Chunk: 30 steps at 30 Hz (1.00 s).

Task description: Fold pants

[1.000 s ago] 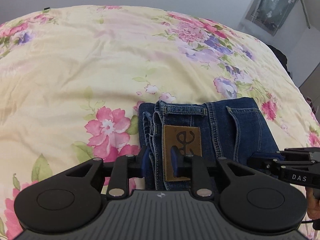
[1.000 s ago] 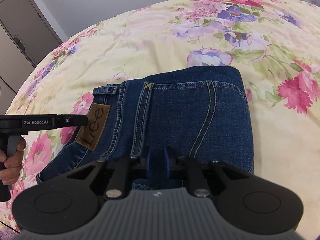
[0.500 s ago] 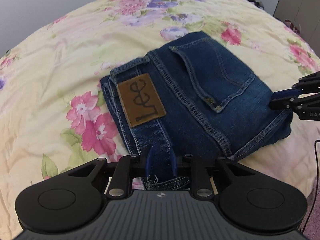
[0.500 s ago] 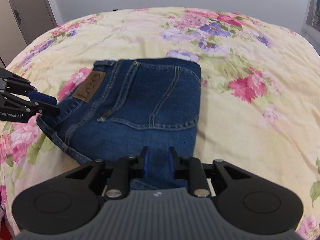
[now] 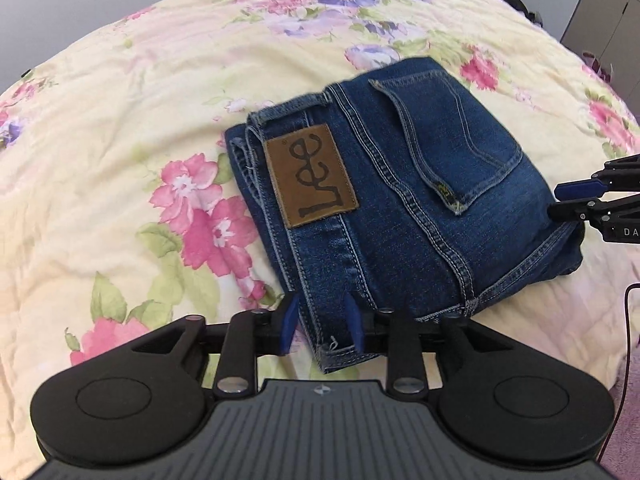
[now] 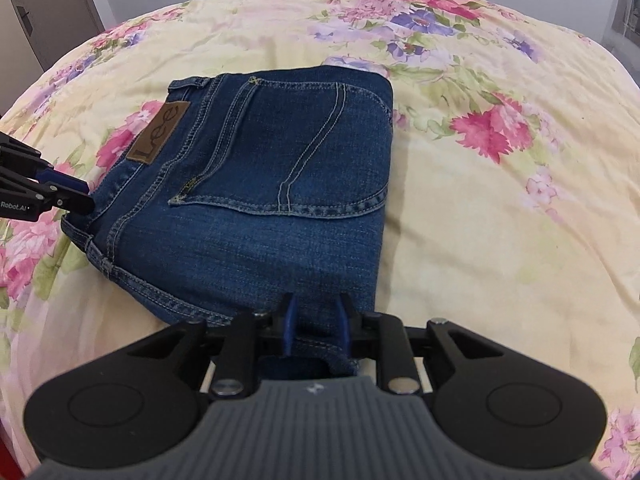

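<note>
The dark blue jeans (image 5: 400,192) lie folded into a compact rectangle on the flowered bedspread, back pocket and brown Lee patch (image 5: 310,176) facing up. They also show in the right wrist view (image 6: 264,200). My left gripper (image 5: 320,326) is open, its blue pads on either side of the near waistband corner. My right gripper (image 6: 314,326) is open, its pads on either side of the near folded edge. Each gripper's tips show at the side of the other view, the right gripper (image 5: 584,200) and the left gripper (image 6: 60,190).
The bedspread (image 5: 120,128) is pale yellow with pink and purple flowers and spreads all around the jeans. Grey cabinet doors (image 6: 48,12) stand beyond the bed on one side. A dark cable (image 5: 628,320) hangs at the bed's right edge.
Both grippers have opened their jaws and let go of the jeans. The folded jeans now rest on the bed, and both grippers have drawn back a little.
</note>
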Each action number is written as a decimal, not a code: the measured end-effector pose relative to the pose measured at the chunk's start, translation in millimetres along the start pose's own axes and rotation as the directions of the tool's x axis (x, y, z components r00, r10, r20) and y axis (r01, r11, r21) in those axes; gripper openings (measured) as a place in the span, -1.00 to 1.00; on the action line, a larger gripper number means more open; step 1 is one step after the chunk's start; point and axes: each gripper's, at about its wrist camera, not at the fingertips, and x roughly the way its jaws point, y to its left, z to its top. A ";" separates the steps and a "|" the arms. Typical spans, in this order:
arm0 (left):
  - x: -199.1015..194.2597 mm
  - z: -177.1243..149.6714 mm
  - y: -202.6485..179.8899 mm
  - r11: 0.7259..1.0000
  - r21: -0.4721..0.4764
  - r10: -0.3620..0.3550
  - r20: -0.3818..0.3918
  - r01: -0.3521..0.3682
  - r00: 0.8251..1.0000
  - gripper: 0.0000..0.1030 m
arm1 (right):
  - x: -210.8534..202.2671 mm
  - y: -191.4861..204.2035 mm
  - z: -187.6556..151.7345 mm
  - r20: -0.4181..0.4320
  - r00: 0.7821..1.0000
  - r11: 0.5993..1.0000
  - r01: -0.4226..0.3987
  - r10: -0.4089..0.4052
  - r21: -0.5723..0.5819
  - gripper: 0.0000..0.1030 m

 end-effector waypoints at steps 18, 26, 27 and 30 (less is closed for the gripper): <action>29.7 -2.4 72.3 0.850 -0.464 -0.168 0.211 0.250 0.963 0.56 | 22.6 -62.6 34.3 0.118 0.988 0.925 -0.140 0.104 0.352 0.24; 68.6 -10.0 95.5 0.753 -0.550 -0.243 0.277 0.361 0.930 0.57 | 65.8 -84.0 40.6 0.128 0.964 0.852 -0.267 0.235 0.451 0.20; 72.2 -9.2 94.3 0.755 -0.546 -0.246 0.278 0.363 0.929 0.57 | 70.4 -85.3 40.6 0.131 0.959 0.842 -0.284 0.252 0.458 0.18; 79.1 -5.8 88.1 0.769 -0.522 -0.241 0.300 0.370 0.923 0.60 | 83.6 -90.0 39.7 0.150 0.945 0.813 -0.328 0.292 0.482 0.12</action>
